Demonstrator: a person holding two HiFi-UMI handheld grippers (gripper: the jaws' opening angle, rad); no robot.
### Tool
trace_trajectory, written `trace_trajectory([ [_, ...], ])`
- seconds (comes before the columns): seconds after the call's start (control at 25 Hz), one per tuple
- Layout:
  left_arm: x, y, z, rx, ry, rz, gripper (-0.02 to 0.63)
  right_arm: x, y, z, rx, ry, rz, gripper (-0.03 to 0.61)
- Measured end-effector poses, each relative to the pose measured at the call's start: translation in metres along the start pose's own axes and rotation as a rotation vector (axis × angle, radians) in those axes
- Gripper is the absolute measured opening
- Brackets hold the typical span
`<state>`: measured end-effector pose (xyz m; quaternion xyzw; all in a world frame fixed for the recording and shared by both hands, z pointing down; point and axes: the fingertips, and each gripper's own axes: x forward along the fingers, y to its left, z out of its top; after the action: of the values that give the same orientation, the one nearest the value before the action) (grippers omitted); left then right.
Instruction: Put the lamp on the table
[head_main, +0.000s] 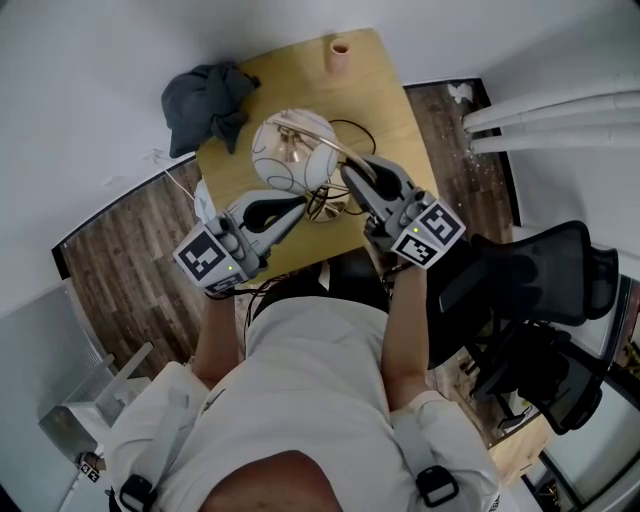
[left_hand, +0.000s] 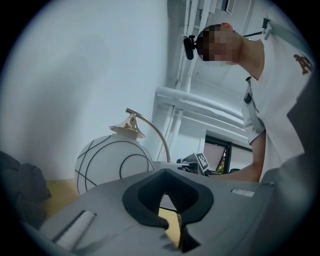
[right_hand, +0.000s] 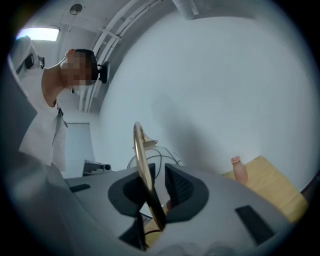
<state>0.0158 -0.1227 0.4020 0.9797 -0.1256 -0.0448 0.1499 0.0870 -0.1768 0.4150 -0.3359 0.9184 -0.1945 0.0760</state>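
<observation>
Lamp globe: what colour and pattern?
The lamp globe is white with thin black curved lines, clearest in the left gripper view.

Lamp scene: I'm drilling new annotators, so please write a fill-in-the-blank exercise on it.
The lamp stands ___ on the table.
The right gripper's jaws stand ___ around the lamp's brass stem.
The left gripper is ___, holding nothing.
Missing words: upright; open; shut.
</observation>
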Motion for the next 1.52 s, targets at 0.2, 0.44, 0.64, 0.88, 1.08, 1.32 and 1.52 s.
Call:
trace_trajectory([
  [0.2,-0.001,-0.005,-0.001,-0.006,0.01,0.014,0.0,-0.005,0.008,-0.005,0.004,0.016,0.026,0.078],
  [0.44,0.0,-0.01,-0.005,-0.005,0.016,0.045,0.0,-0.009,0.016,-0.011,0.002,0.027,0.06,0.091],
  [0.64,0.001,-0.017,-0.009,-0.006,0.019,0.078,0.0,-0.011,0.024,-0.016,-0.006,0.046,0.091,0.1],
  [0.88,-0.002,-0.026,-0.013,-0.012,0.02,0.102,0.0,-0.014,0.035,-0.024,-0.011,0.07,0.124,0.118],
  [1.08,-0.004,-0.033,-0.015,-0.014,0.016,0.116,0.0,-0.019,0.041,-0.029,-0.021,0.088,0.132,0.137],
  [1.32,-0.006,-0.04,-0.02,-0.02,0.018,0.123,0.0,-0.026,0.051,-0.027,-0.026,0.088,0.162,0.183],
  [1.52,-0.012,-0.049,-0.026,-0.026,0.011,0.133,0.0,-0.032,0.064,-0.029,-0.048,0.095,0.182,0.184],
])
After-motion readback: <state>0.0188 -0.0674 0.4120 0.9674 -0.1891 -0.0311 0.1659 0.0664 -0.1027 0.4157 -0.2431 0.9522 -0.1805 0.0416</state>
